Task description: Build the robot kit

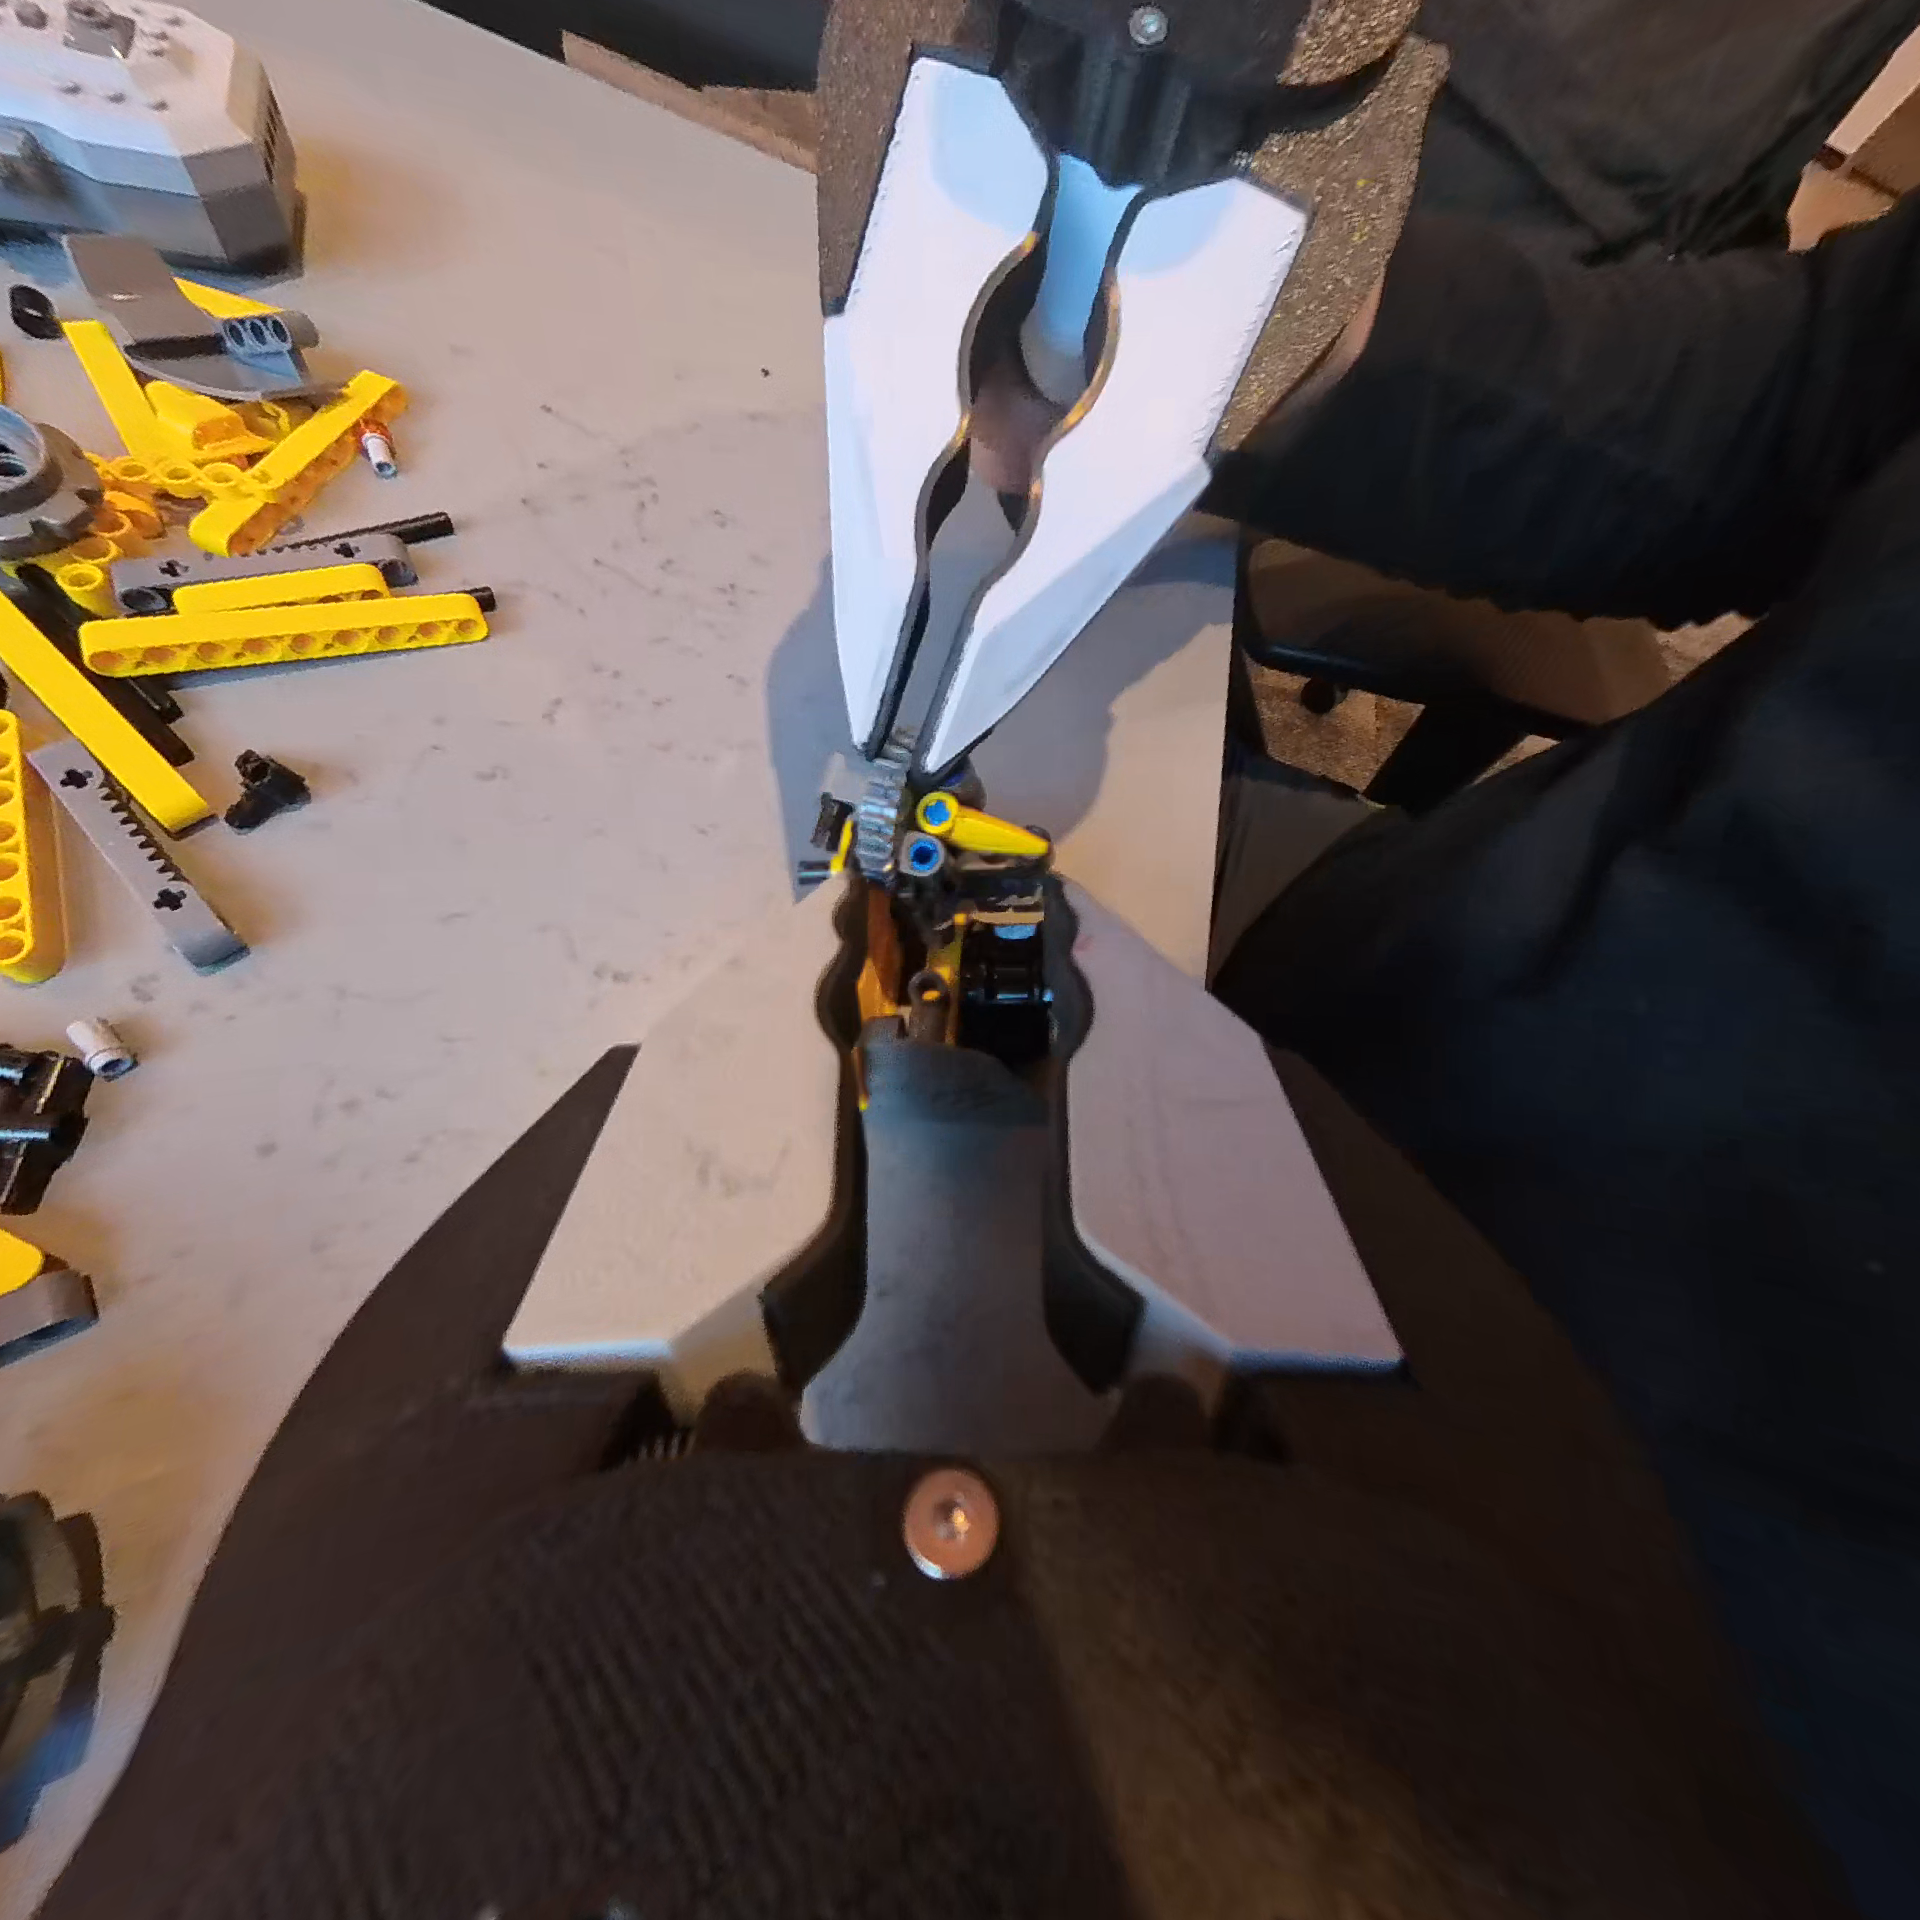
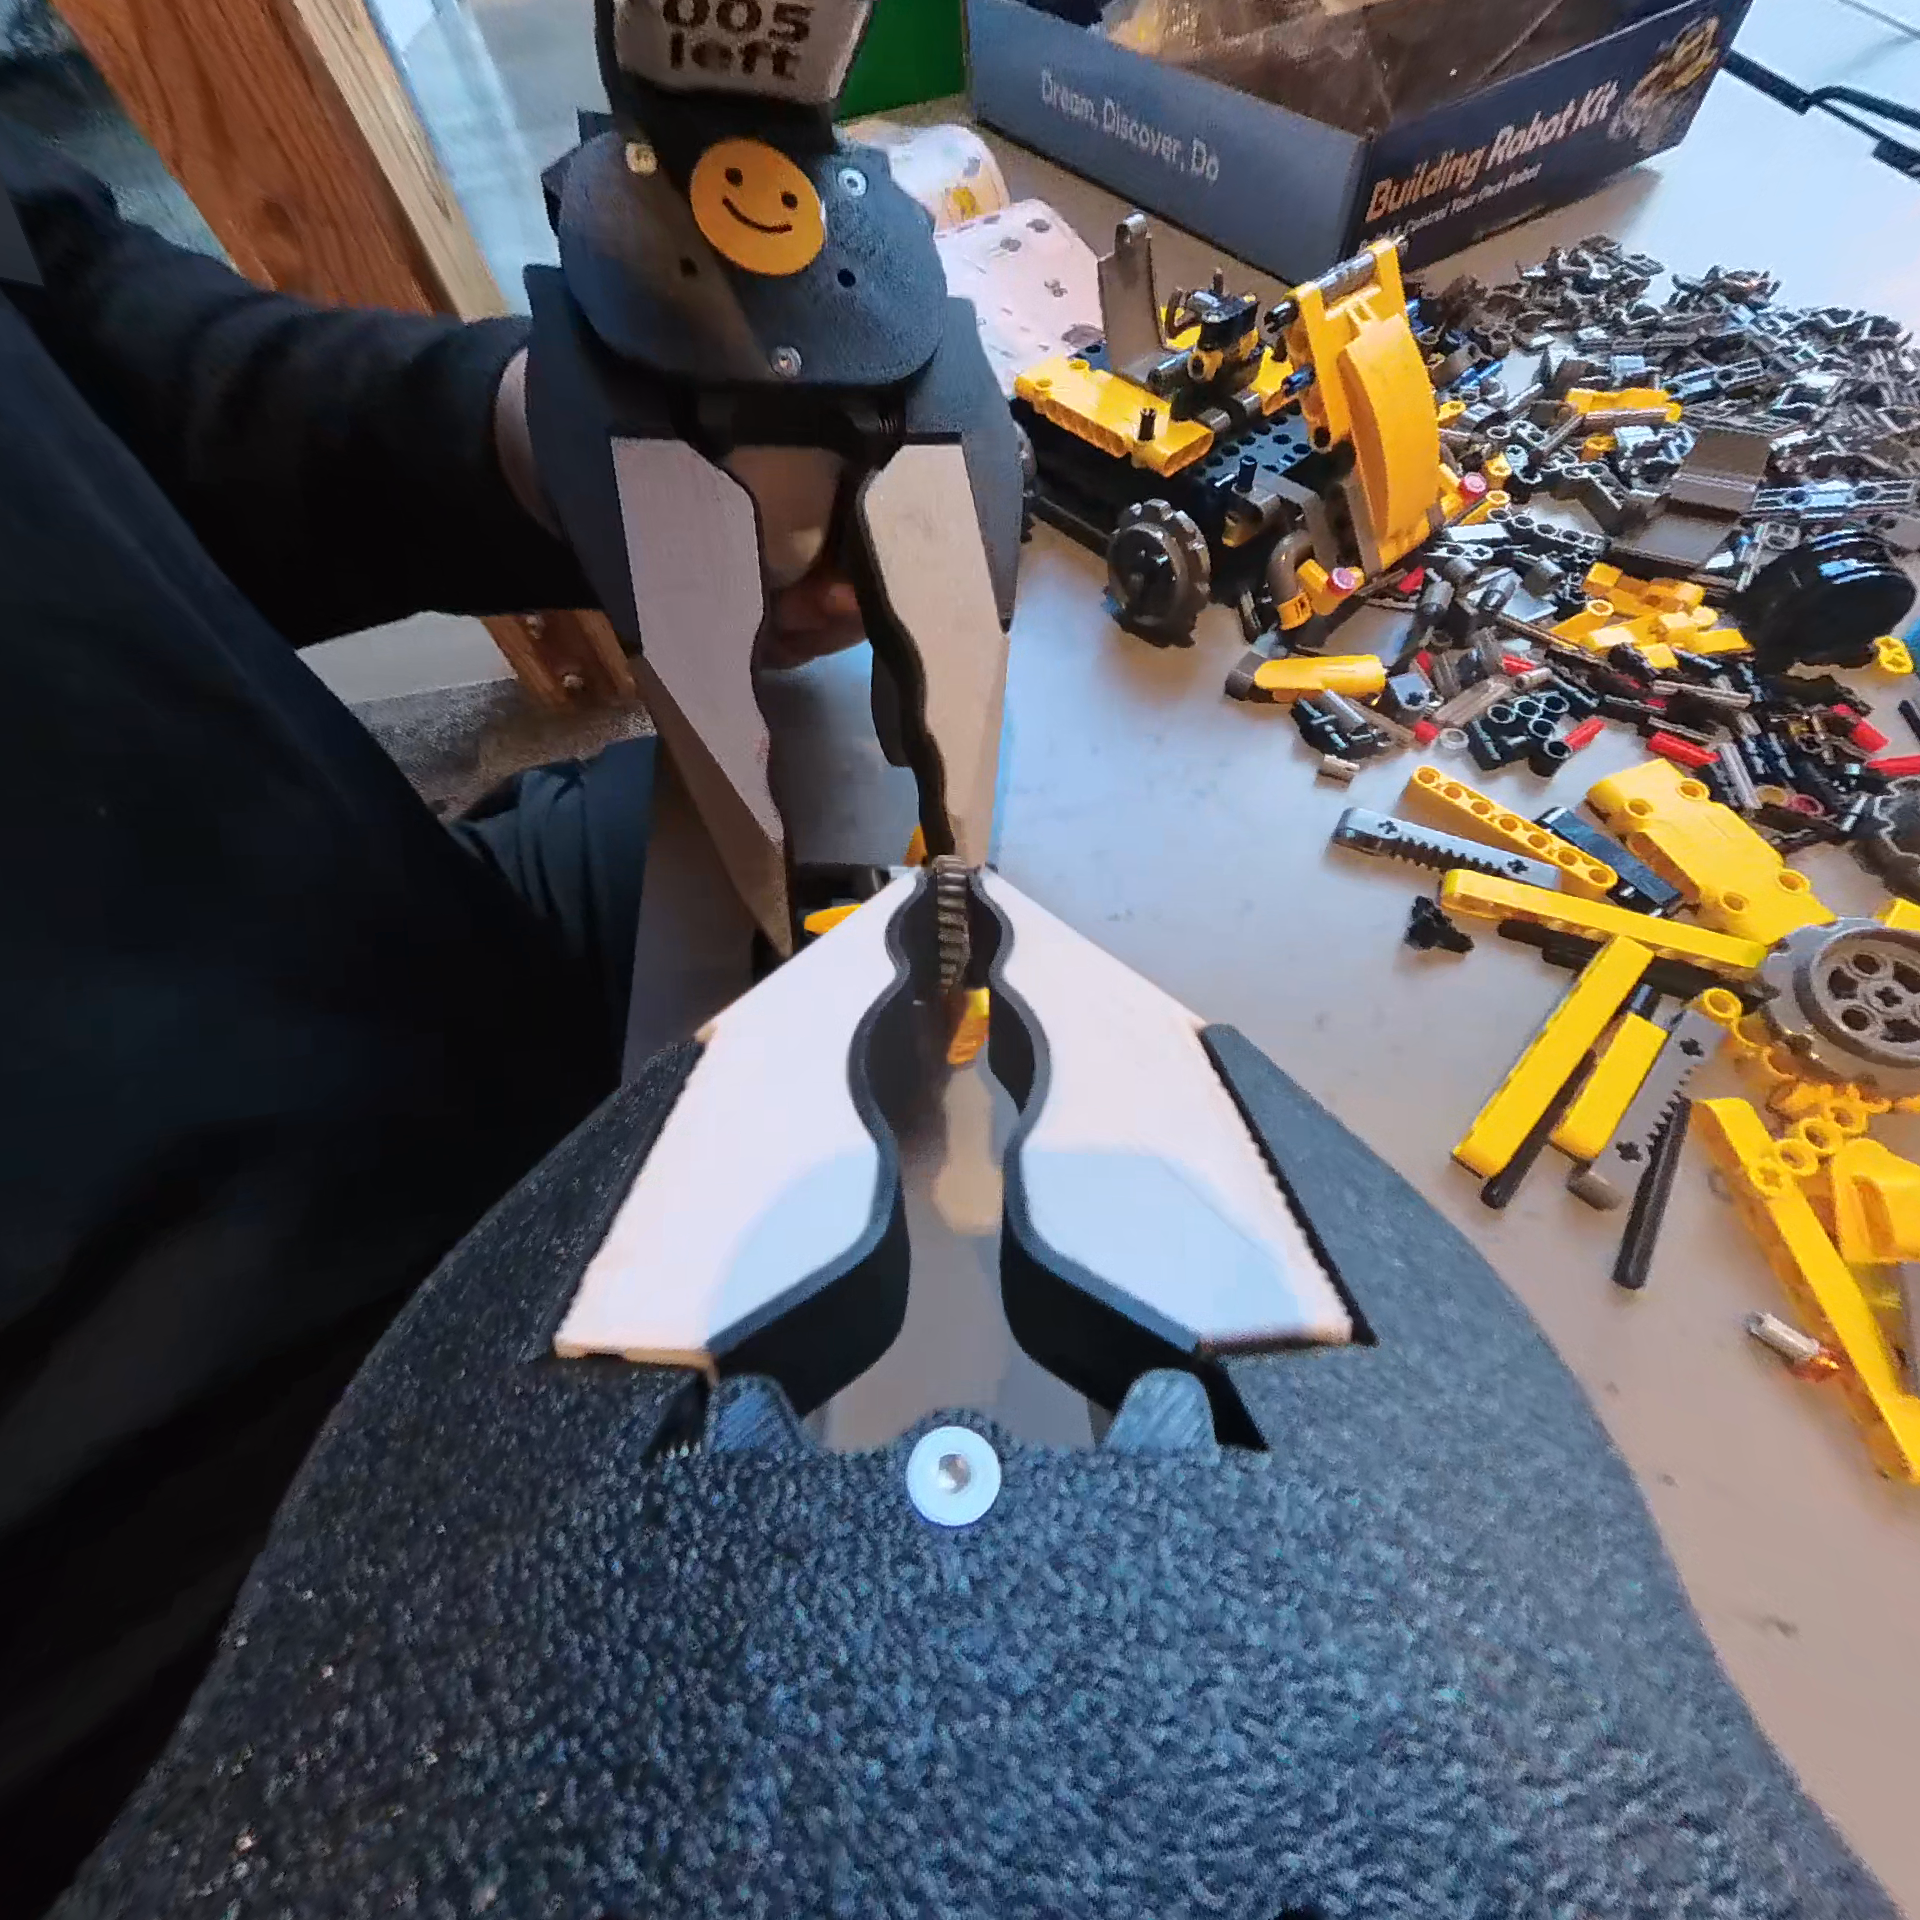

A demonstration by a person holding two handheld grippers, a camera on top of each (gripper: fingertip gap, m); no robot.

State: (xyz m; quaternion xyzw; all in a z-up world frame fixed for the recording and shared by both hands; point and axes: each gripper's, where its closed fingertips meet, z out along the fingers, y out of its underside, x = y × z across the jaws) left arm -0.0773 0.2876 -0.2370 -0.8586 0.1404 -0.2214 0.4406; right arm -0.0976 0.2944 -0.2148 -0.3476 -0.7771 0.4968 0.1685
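Note:
My left gripper (image 1: 945, 902) is shut on a small black and yellow brick assembly (image 1: 971, 935) with blue pins, held above the table's edge. My right gripper (image 1: 896, 761) reaches in from above and is shut on a grey gear (image 1: 881, 821) that touches the assembly's left end. In the right wrist view the gear (image 2: 951, 925) stands edge-on between my right gripper's (image 2: 951, 881) tips. The left gripper (image 2: 875, 896) comes down from above to meet it. Only yellow bits of the assembly (image 2: 966, 1023) show there.
Loose yellow beams (image 1: 281, 634) and a grey toothed rack (image 1: 135, 852) lie on the grey table (image 1: 582, 935) to the left. A part-built yellow and black vehicle (image 2: 1247, 436), a heap of small parts (image 2: 1662, 644) and a dark blue box (image 2: 1351, 145) are at the right. Black sleeves (image 1: 1558, 436) hold both grippers. Only a small space, under 4 cm, lies between the two pairs of fingers.

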